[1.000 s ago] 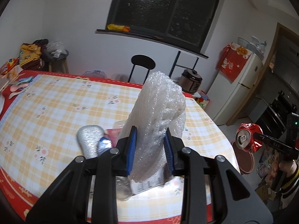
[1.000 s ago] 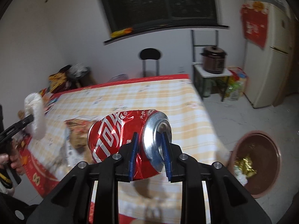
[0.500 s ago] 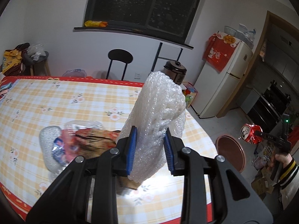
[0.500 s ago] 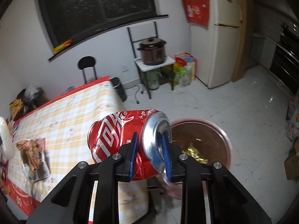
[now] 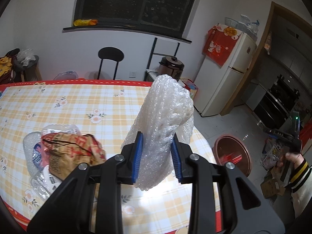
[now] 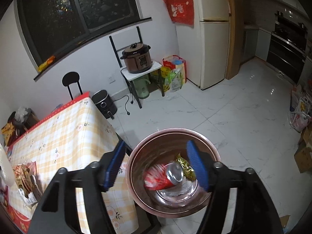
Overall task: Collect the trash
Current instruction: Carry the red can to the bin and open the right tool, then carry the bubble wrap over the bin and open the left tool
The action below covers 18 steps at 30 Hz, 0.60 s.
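Note:
My left gripper [image 5: 157,156] is shut on a roll of white bubble wrap [image 5: 165,120], held upright above the checked table [image 5: 78,101]. My right gripper [image 6: 156,165] is open and empty, right above the copper-coloured trash bin [image 6: 140,202] on the floor beside the table. The crushed red soda can [image 6: 165,177] lies blurred inside the bin with a gold wrapper [image 6: 185,166]. The bin also shows in the left wrist view [image 5: 232,154], with the right gripper [image 5: 280,134] held beyond it.
Snack wrappers and a silver pouch [image 5: 64,150] lie on the table's left part. A black chair [image 5: 110,58], a rice cooker [image 6: 137,57] on a small stand, an air fryer [image 6: 104,103], a fridge [image 6: 212,33] and floor boxes [image 6: 304,148] surround.
My right gripper opened and let go of the red can, which dropped into the bin. My left gripper with the bubble wrap shifted slightly right over the table.

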Tool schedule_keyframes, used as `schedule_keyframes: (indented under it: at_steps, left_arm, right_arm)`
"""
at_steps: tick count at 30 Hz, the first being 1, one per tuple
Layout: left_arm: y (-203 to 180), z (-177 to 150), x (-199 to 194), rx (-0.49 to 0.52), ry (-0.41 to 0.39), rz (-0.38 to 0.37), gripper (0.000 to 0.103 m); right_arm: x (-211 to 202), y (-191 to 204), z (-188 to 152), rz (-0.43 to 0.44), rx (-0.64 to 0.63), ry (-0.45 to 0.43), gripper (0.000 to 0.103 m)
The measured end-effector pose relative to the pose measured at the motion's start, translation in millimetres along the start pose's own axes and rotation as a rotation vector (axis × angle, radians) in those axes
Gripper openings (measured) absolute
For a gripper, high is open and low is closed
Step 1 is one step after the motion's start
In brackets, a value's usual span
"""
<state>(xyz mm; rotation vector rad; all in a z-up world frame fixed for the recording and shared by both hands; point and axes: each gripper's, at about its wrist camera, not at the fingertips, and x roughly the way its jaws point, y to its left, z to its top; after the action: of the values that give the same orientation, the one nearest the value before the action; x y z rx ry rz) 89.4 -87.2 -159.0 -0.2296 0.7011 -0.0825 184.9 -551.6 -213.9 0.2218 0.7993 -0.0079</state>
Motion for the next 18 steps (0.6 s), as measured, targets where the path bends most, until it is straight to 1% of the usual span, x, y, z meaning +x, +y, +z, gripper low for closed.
schedule_keyframes:
  at_steps: [1,3,6,11,15,16,18]
  left_arm:
    - [-4.8,0.5,3.0,0.010,0.004,-0.009,0.031]
    - [-13.4,2.5,8.2,0.026,0.010,-0.025,0.031]
    - [-26.3,5.5,17.1,0.049,0.021,-0.052,0.031]
    - [-59.7,12.1,39.4,0.106,0.053,-0.119,0.031]
    - [-97.8,15.4,66.4,0.167,0.094,-0.197,0.031]
    - [-112.8,15.0,76.8,0.192,0.112,-0.228,0.031]
    - [-135.4,12.5,92.3,0.231,0.141,-0.266,0.031]
  right_arm:
    - [-1.9,-0.7,0.5,-0.004,0.002,-0.008,0.076]
    - [-10.4,-2.2,0.2,-0.008,0.009,-0.031,0.086]
    - [-24.1,-3.8,0.7,0.005,0.014,-0.059,0.098]
    - [-40.0,1.2,0.9,0.016,-0.029,-0.065,0.098]
    - [-53.2,-1.3,-2.9,0.018,-0.021,-0.080,0.098]
    - [-54.5,-2.2,-2.1,0.018,-0.016,-0.084,0.098]
    - [-60.3,-8.8,-4.8,0.015,-0.002,-0.093,0.098]
